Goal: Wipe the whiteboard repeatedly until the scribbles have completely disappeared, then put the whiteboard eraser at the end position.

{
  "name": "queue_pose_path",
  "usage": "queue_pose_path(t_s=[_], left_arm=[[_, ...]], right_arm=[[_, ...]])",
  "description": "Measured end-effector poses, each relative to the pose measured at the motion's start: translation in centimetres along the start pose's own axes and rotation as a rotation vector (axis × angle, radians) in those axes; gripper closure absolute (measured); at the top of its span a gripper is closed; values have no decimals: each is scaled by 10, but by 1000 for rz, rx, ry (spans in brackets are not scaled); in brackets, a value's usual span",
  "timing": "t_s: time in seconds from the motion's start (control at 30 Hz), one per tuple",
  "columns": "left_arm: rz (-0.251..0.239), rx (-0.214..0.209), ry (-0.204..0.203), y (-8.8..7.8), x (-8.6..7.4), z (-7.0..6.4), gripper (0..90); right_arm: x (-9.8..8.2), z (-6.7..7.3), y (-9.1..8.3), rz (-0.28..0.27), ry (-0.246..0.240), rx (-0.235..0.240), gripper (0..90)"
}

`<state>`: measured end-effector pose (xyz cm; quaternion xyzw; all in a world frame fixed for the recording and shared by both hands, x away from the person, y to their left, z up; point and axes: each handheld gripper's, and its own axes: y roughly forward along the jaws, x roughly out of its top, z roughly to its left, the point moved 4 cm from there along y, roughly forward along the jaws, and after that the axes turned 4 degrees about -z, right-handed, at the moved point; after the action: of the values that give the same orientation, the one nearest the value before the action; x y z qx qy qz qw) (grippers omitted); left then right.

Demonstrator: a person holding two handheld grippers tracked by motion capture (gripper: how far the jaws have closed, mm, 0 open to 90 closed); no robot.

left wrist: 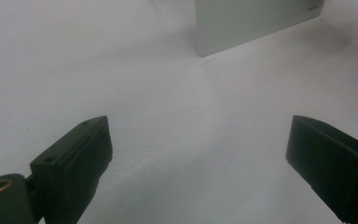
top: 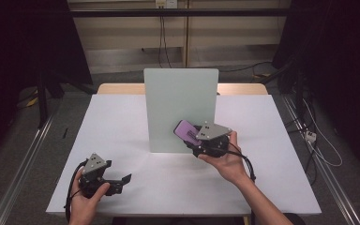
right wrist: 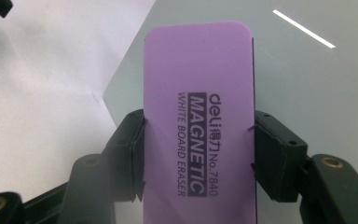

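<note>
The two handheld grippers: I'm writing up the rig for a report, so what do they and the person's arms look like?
Both the left gripper and the right gripper are black, each with a grey three-cornered plate on top and a black cable trailing back past the wrist. Their jaws are blocky black pads on arms with brass-coloured pivot holes. The person's forearms are bare, with no sleeves or gloves visible.

obstacle: upright board mid-table | free: table either side
</note>
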<state>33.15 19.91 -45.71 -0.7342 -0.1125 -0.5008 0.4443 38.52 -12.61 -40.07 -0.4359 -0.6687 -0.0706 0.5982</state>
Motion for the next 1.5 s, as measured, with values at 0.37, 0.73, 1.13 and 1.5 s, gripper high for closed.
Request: queue_pose_path(t_s=[0.37, 0.73, 1.13, 1.5], left_arm=[[0, -3, -1, 2, 0, 0, 68], [-5, -7, -15, -1, -1, 2, 68], [5, -2, -1, 0, -1, 0, 68], [10, 6, -9, 1, -2, 0, 68]], right_arm=[[-6, 7, -7, 27, 14, 103, 416], [-11, 12, -7, 102, 49, 224, 416], [-19, 28, -5, 222, -4, 381, 416], [-25, 43, 0, 301, 1, 489, 417]])
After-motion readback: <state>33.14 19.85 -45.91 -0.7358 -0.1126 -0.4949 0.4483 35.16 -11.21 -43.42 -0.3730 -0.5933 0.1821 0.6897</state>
